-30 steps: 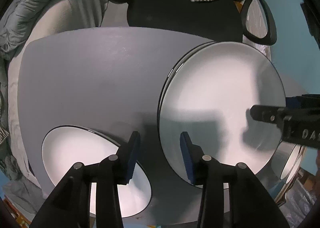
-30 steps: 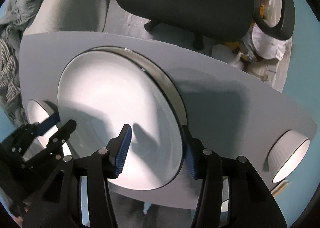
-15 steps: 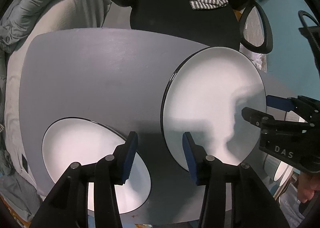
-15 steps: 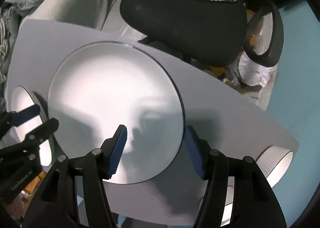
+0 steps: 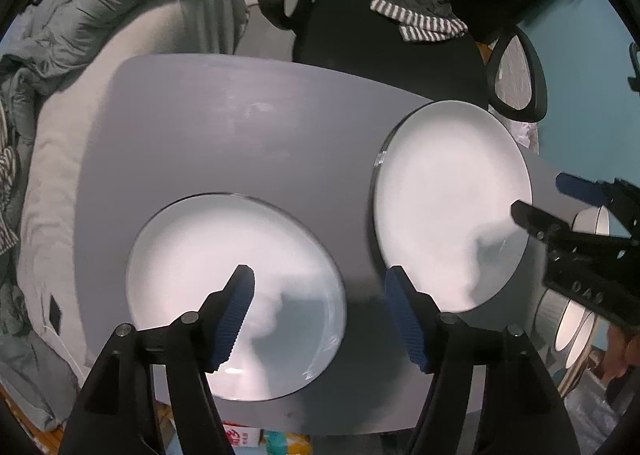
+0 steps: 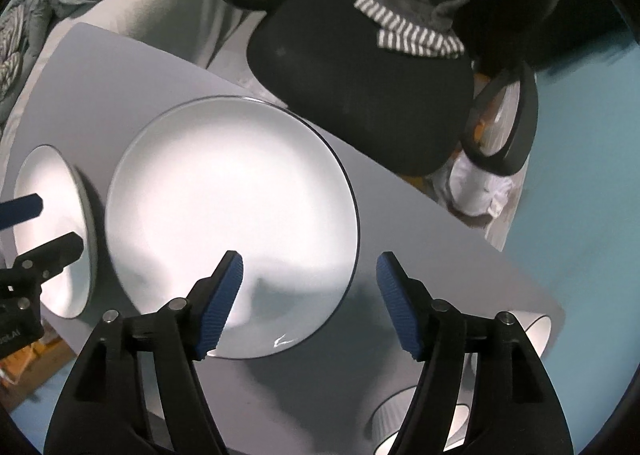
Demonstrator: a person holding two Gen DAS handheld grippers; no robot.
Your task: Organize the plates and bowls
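Two white plates with dark rims lie flat on the grey table point(image 5: 240, 127). In the left wrist view one plate point(image 5: 224, 279) is at the lower left and the other plate point(image 5: 452, 207) at the right. My left gripper point(image 5: 320, 275) hangs above the gap between them, jaws opening, nothing held. In the right wrist view my right gripper point(image 6: 308, 259) hovers over the near edge of the larger-looking plate point(image 6: 232, 223), jaws opening, empty. White bowls point(image 6: 536, 331) stand at the table's right end. Each gripper shows in the other's view: right gripper point(image 5: 548, 199), left gripper point(image 6: 44, 229).
A black office chair point(image 5: 380, 55) with a striped cloth point(image 5: 420, 21) draped on it stands behind the table. Grey bedding point(image 5: 120, 15) lies along the left side. The table's near edge point(image 5: 280, 427) is close under my grippers.
Both grippers straddled the right plate's rim on opposite sides; they have let go, widened and risen. The left gripper has shifted toward the other plate.
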